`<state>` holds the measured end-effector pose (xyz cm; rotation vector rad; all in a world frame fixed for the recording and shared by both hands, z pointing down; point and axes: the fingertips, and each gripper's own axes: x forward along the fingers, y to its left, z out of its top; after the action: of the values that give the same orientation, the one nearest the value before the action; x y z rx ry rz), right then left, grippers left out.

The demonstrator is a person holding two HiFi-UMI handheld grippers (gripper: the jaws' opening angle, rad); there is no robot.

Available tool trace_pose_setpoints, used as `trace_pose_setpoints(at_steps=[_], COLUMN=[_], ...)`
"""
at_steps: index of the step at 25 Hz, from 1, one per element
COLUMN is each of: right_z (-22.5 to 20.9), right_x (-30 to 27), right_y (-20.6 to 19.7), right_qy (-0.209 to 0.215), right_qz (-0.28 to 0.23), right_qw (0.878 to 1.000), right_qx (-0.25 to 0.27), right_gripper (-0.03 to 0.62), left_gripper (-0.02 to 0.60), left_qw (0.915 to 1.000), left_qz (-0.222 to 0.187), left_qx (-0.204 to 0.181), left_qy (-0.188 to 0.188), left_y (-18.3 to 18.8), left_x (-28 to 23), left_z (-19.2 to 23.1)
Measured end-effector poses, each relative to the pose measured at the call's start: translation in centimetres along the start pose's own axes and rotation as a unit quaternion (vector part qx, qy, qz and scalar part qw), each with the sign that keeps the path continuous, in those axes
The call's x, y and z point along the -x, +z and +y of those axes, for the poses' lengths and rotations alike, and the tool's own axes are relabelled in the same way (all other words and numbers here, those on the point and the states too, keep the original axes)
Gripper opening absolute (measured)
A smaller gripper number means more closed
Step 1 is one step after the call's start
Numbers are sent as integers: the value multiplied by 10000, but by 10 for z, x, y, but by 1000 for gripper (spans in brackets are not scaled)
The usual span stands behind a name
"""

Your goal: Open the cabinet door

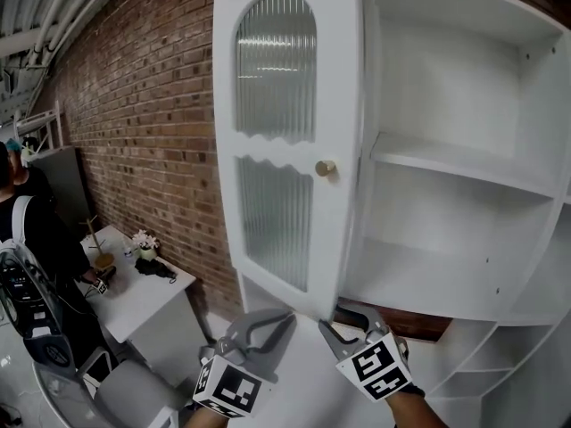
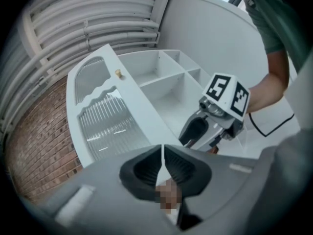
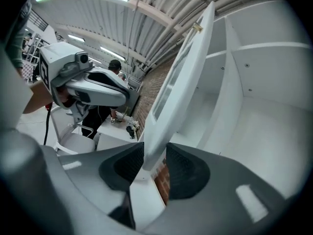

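The white cabinet (image 1: 464, 78) stands against a brick wall, its door (image 1: 285, 132) swung out towards me. The door has two ribbed glass panels and a gold knob (image 1: 326, 168). My right gripper (image 1: 337, 321) is at the door's bottom corner. In the right gripper view the door (image 3: 181, 77) runs edge-on between the open jaws of my right gripper (image 3: 154, 163), with a gap at the right pad. My left gripper (image 1: 284, 317) hangs just left of it, below the door, shut on nothing. The left gripper view has the pads of my left gripper (image 2: 162, 155) together and the right gripper (image 2: 195, 131) ahead.
Bare shelves (image 1: 464, 163) fill the cabinet, with smaller compartments (image 1: 500, 364) lower right. A brick wall (image 1: 143, 114) runs left. A small white table (image 1: 134, 292) with small items, a chair (image 1: 134, 390) and a person (image 1: 27, 230) are at lower left.
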<state>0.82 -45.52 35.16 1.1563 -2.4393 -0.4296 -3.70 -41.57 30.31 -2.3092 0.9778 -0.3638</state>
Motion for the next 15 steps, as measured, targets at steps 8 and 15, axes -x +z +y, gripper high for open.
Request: trace_pose_setpoints(at_steps=[8,15], right_z=[42,61], right_x=[11,11], right_y=[17,26], right_qy=[342,489], right_qz=[-220,-341], right_qw=[9981,9962], right_qx=[469,630], right_gripper=[144,160], left_gripper=[76,188], left_qw=[9998,9986], left_qz=[-93,-199], left_qx=[189,466], left_qy=[-6,160], left_y=[12,20], left_x=[-2,-5], left_z=[-11,-12])
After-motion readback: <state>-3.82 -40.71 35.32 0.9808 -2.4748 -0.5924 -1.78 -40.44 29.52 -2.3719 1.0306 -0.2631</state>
